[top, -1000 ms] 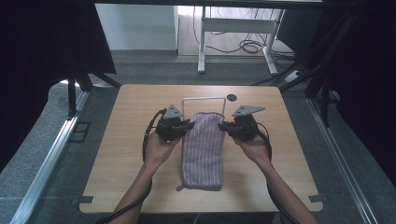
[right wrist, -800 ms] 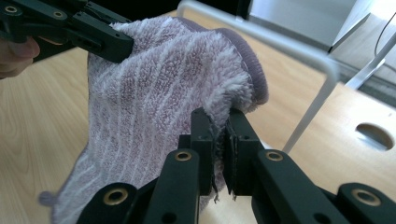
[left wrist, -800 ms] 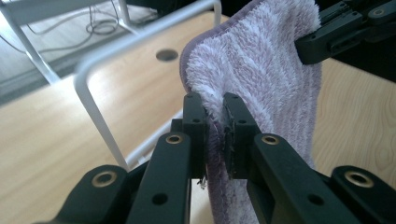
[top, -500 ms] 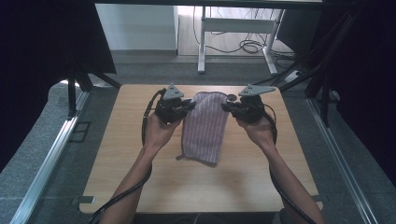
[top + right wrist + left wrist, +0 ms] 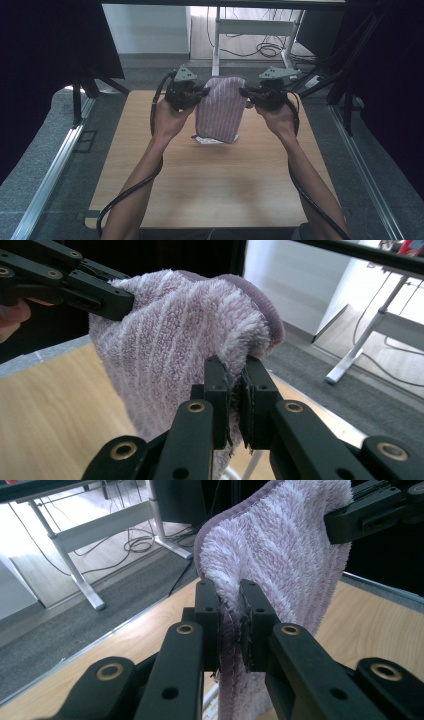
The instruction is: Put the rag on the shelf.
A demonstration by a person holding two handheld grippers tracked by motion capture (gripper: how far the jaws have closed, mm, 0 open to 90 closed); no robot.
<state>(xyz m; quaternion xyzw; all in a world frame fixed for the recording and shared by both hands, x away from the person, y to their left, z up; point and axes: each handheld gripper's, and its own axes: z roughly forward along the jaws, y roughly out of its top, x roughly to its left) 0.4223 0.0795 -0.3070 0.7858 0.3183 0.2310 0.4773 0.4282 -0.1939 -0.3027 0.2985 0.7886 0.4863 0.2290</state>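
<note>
A purple and white striped towel [image 5: 220,109] hangs in the air above the wooden table [image 5: 210,185], held by its two upper corners. My left gripper [image 5: 204,92] is shut on the towel's left corner, and its pads pinch the fluffy edge [image 5: 231,597]. My right gripper [image 5: 242,92] is shut on the right corner [image 5: 235,371]. In the left gripper view the towel [image 5: 280,555] drapes down, with the other gripper's jaw at its far corner. In the right gripper view the towel [image 5: 175,360] bulges between both grippers. The towel's lower edge hangs just above the tabletop.
A person's forearms reach in from the bottom of the high view. Black cables [image 5: 130,195] trail from the grippers along the arms. Beyond the table stand a white desk frame [image 5: 250,30] and floor cables. Dark curtains flank both sides, and metal rails [image 5: 55,165] run along the table.
Both grippers have risen and moved away from me with the towel. It lay flat on the table a second ago and now hangs off it.
</note>
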